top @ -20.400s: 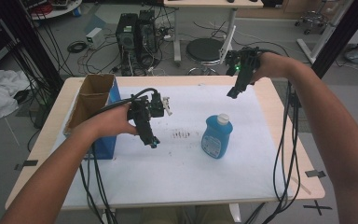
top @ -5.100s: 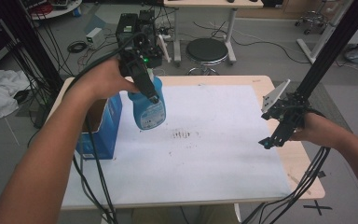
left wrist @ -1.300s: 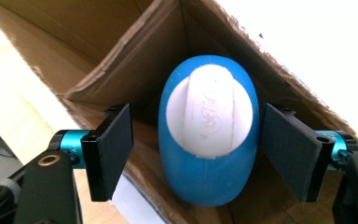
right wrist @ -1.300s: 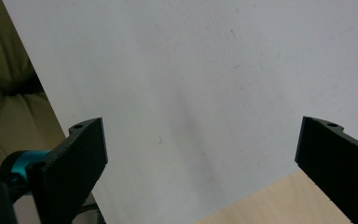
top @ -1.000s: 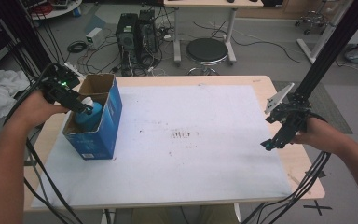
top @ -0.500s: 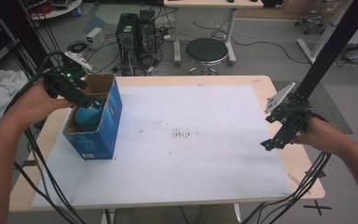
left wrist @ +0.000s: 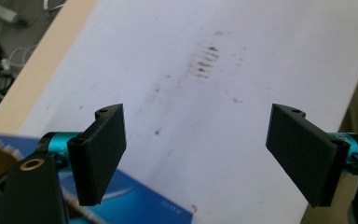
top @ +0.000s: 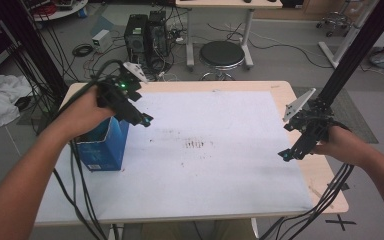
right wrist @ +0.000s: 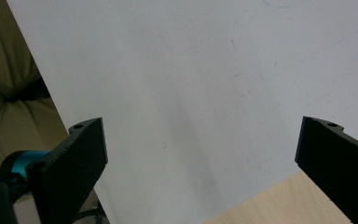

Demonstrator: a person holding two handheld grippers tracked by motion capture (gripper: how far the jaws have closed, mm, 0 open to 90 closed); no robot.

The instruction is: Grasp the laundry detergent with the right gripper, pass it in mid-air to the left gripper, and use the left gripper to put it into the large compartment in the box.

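**Left tool over the box edge, both tools spread**

The left tool [top: 142, 120] is seen above the right edge of the blue box [top: 102, 147], which stands on the left part of the bench [top: 220, 86]. Its jaws have just been opening and are spread, with nothing between them; the box lies just below and behind them. The right tool [top: 286, 155] is held near the bench's right edge, well apart from the box, its jaws spread wide over the white sheet [top: 215, 165].
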